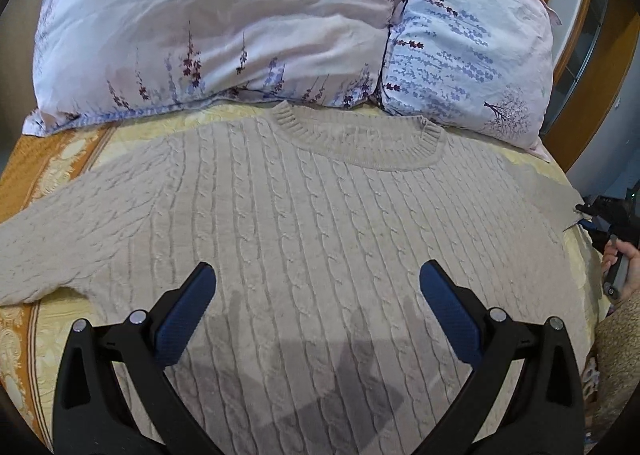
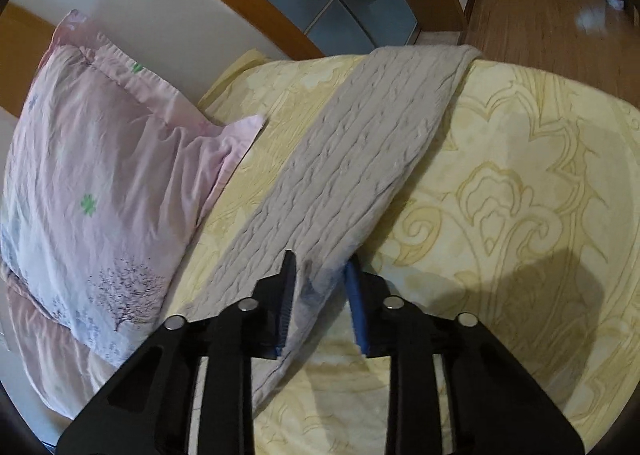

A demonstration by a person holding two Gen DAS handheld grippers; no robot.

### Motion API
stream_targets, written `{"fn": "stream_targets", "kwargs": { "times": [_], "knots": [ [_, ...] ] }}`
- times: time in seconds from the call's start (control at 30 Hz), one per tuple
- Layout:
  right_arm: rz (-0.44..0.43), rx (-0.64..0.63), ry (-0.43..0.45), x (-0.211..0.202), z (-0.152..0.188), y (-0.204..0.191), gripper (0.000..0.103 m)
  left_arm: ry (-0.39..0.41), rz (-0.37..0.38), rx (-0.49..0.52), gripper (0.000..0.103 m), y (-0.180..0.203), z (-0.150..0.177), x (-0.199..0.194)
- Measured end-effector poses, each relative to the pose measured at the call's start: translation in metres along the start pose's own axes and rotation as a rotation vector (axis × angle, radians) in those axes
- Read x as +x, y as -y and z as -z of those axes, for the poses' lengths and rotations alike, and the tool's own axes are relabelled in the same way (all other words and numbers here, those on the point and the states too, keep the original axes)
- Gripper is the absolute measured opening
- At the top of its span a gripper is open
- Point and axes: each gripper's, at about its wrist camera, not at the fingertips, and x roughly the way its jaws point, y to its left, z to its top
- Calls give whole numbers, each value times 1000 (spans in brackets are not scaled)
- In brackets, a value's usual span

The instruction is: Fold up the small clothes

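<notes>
Left hand-held gripper (image 1: 316,281), nearest the lens, jaws spread wide and empty above the beige cable-knit sweater (image 1: 304,223), which lies flat, collar far, on the yellow patterned bed cover (image 2: 520,183). Right hand-held gripper (image 2: 320,267) nearly closed, its blue pads pinching the sweater's sleeve (image 2: 352,159). Floral pillows (image 1: 224,27) lie beyond the collar.

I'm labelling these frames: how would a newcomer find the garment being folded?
On the yellow bedspread, below two floral pillows, lies a beige sweater, spread flat. Its cable knit and ribbed round collar set it apart from the smooth printed bedding.
</notes>
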Motion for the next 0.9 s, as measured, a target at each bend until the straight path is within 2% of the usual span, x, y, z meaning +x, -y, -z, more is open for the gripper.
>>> {"fn": "stream_targets", "kwargs": {
  "times": [0.1, 0.23, 0.37, 0.5, 0.63, 0.73, 0.8, 0.9],
  "knots": [
    [35, -50, 12, 0, 1, -5, 12, 13, -3, -4, 101, -3, -1, 1],
    [18, -134, 78, -14, 3, -24, 10, 38, -10, -10, 101, -5, -3, -1],
    [-75, -262, 142, -41, 15, -67, 10, 49, 40, -53, 101, -12, -6, -3],
    [-207, -399, 127, -59, 47, -117, 10, 76, 112, -99, 101, -19, -5, -5],
    [-344, -548, 37, -63, 104, -164, 10, 73, 156, -136, 101, -23, -5, -4],
    [-406, -641, -111, -43, 159, -186, 10, 87, 174, -153, 101, -24, -5, -6],
    [-399, -682, -219, -22, 194, -190, 10, 102, 187, -158, 101, -24, -4, -8],
    [-344, -710, -323, 6, 227, -186, 12, 137, 194, -124, 101, -20, -3, -13]
  ]
}}
